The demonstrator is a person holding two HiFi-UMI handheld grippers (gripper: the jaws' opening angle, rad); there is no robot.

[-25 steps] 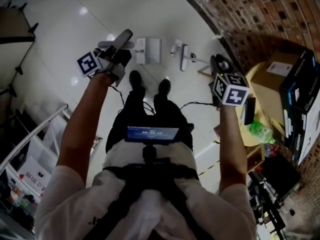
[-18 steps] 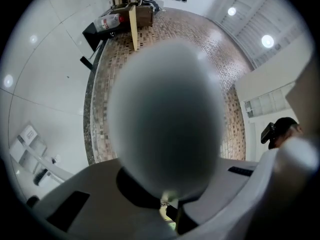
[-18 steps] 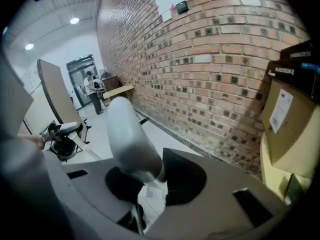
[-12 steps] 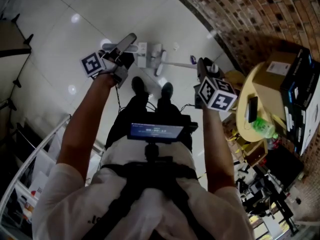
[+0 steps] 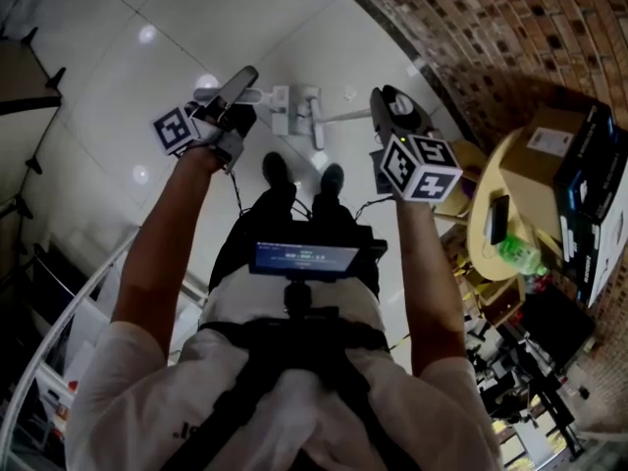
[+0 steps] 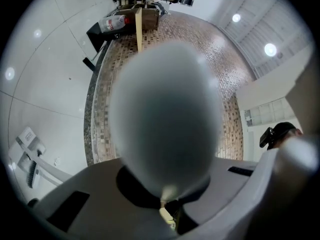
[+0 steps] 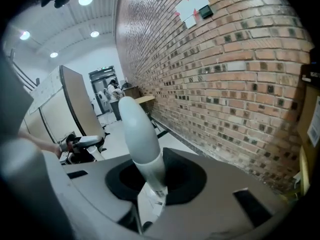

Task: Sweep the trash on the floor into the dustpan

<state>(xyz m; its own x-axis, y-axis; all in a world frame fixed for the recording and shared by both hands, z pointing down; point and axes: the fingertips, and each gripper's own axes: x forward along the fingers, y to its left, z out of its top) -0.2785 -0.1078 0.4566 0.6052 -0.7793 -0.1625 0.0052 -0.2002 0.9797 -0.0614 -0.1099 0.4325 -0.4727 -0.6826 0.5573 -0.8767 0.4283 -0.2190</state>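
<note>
Sweeping step: left hand-held gripper [image 5: 232,104] clamps the dustpan handle [image 5: 245,77], right hand-held gripper [image 5: 391,108] clamps the broom handle [image 5: 343,118]; next move should stroke toward the dustpan [image 5: 283,106].

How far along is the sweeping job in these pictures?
Done: left claw shut on the dustpan handle, right claw on the broom handle. In hand: broom head beside the dustpan. Left: a small white scrap, likely trash, lies outside it.
</note>
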